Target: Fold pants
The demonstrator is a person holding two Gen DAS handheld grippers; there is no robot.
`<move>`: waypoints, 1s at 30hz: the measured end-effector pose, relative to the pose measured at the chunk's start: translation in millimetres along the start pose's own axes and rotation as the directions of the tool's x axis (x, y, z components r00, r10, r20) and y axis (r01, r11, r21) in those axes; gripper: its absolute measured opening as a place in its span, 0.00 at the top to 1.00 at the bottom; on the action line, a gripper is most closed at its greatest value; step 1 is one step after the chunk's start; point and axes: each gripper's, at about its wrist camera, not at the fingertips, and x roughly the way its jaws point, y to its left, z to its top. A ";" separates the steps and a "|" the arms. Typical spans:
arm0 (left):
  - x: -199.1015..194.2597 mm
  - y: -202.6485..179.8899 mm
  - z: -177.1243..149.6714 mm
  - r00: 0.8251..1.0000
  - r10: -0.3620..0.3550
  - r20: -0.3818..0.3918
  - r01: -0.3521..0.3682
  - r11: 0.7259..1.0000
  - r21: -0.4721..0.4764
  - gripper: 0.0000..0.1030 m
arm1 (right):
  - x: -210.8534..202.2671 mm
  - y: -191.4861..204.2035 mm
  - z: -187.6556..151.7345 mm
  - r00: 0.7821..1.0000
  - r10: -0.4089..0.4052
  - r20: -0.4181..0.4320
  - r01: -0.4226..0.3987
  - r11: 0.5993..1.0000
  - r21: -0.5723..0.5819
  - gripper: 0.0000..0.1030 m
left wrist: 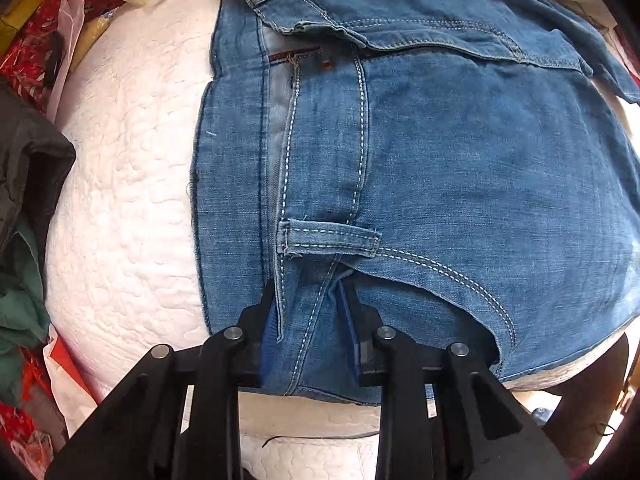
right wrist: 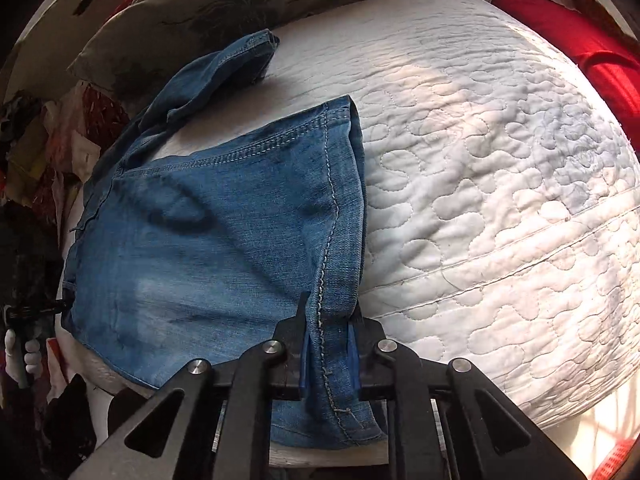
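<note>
Left gripper point(left wrist: 310, 328) pinches the jeans point(left wrist: 440, 160) near the belt loop, right gripper point(right wrist: 328, 340) pinches their side seam, probably for lifting a fold off the mattress point(right wrist: 500, 160).

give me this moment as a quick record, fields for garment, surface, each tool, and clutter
garment: blue jeans, partly folded, lying flat
surface: white quilted mattress
left tool: left tool pinching the jeans' near edge, by the belt loop
right tool: right tool pinching the near edge along a stitched side seam
clutter: red fabric past the mattress's far corner; green cloth off its side
</note>
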 end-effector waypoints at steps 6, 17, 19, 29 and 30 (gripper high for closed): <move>-46.6 41.3 -8.2 0.987 -0.126 0.099 0.135 0.987 -0.090 0.74 | -40.2 -5.6 19.7 0.992 -0.018 0.124 0.013 0.999 0.045 0.54; -36.1 116.9 127.0 0.958 -0.227 0.175 0.282 0.857 -0.431 0.41 | -3.8 50.1 217.0 0.974 0.132 0.183 -0.142 0.989 0.044 0.45; -19.0 110.5 152.4 0.959 -0.233 0.159 0.281 0.839 -0.465 0.41 | 28.0 62.3 255.2 0.980 0.145 0.135 -0.154 0.986 0.058 0.45; 37.8 98.4 215.0 0.976 -0.197 0.089 0.215 0.841 -0.497 0.43 | 122.8 130.3 305.2 0.999 -0.009 0.050 0.021 0.970 -0.242 0.87; 35.5 93.7 218.5 0.980 -0.171 0.100 0.198 0.855 -0.480 0.55 | 116.3 136.2 309.9 0.995 -0.030 0.099 0.058 0.957 -0.285 0.87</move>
